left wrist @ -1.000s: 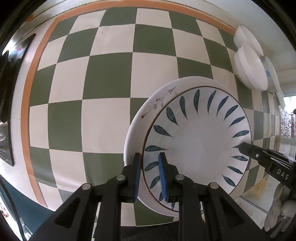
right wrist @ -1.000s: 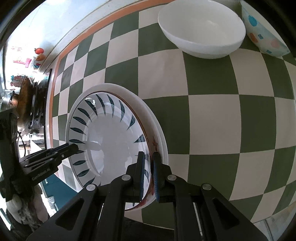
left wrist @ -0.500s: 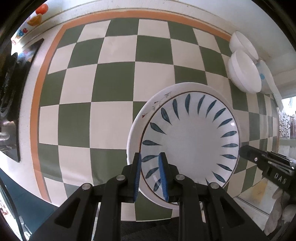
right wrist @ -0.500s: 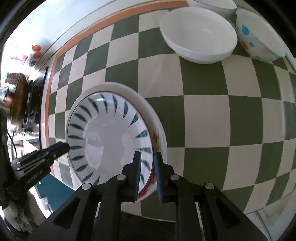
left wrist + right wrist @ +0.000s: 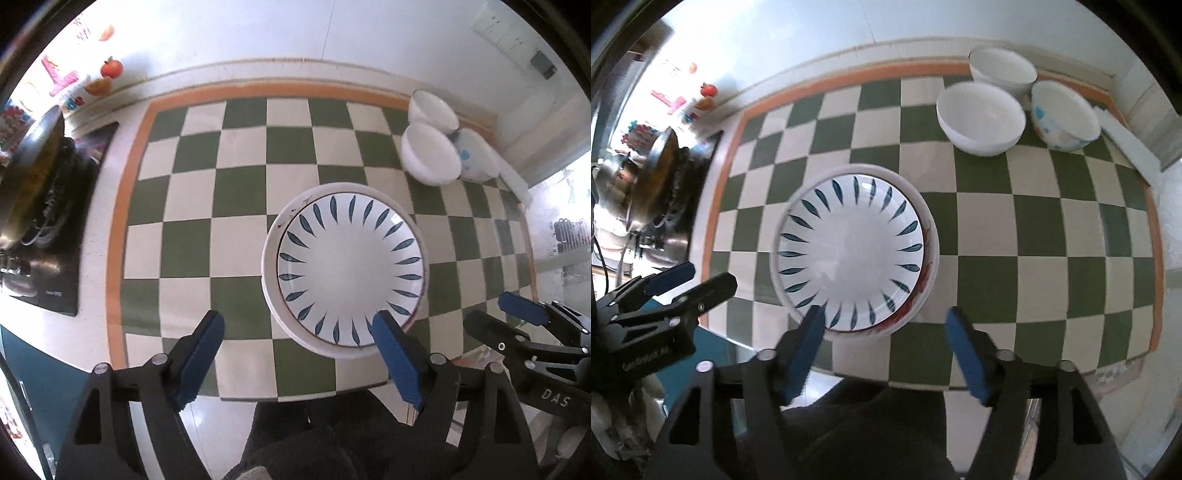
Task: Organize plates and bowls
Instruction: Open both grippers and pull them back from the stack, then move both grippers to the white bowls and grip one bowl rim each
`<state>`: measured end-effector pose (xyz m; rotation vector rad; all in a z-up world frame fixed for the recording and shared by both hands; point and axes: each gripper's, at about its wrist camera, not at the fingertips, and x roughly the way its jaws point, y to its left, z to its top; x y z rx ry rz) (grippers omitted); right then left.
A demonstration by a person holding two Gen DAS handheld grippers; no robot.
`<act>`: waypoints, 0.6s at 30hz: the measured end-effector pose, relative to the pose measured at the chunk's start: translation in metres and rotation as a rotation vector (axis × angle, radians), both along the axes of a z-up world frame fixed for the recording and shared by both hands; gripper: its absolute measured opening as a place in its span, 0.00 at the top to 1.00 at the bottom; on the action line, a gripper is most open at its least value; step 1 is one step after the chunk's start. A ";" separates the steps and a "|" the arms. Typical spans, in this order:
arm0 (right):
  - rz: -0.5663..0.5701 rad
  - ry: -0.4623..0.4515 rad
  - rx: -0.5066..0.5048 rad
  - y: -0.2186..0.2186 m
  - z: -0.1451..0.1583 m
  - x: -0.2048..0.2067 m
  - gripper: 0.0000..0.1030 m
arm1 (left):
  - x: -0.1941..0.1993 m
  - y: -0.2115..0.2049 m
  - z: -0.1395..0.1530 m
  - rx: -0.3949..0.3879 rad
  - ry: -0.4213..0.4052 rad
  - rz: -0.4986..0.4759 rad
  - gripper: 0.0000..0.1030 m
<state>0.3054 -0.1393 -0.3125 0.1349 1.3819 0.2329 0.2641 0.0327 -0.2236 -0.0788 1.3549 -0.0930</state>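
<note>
A blue-leaf plate point(image 5: 349, 271) lies stacked on a larger white plate point(image 5: 271, 240) on the green checkered cloth; both also show in the right wrist view, the leaf plate point(image 5: 849, 254) on the white plate's rim point(image 5: 932, 258). My left gripper point(image 5: 297, 336) is open and empty, raised above the stack's near edge. My right gripper point(image 5: 884, 325) is open and empty, also above the near edge. Three bowls stand at the back right: two white bowls point(image 5: 980, 118) point(image 5: 1003, 70) and a patterned bowl point(image 5: 1065, 116).
A stove with a pan point(image 5: 661, 170) stands at the left beside the cloth. The back wall runs behind the bowls. The counter's front edge point(image 5: 295, 397) lies just below the plates. Each gripper shows in the other's view, the right one point(image 5: 524, 328) and the left one point(image 5: 676, 291).
Both grippers let go of the plate stack, opened wide and pulled up and back from it. The stack now rests on the cloth.
</note>
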 end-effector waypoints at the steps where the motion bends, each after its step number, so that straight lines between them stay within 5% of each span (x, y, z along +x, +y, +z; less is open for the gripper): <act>1: -0.004 -0.015 -0.002 0.000 0.007 -0.005 0.24 | -0.004 0.000 0.006 -0.001 -0.009 0.000 0.20; 18: -0.080 -0.152 -0.005 0.007 0.088 -0.086 0.15 | -0.071 0.012 0.072 -0.037 -0.130 0.010 0.12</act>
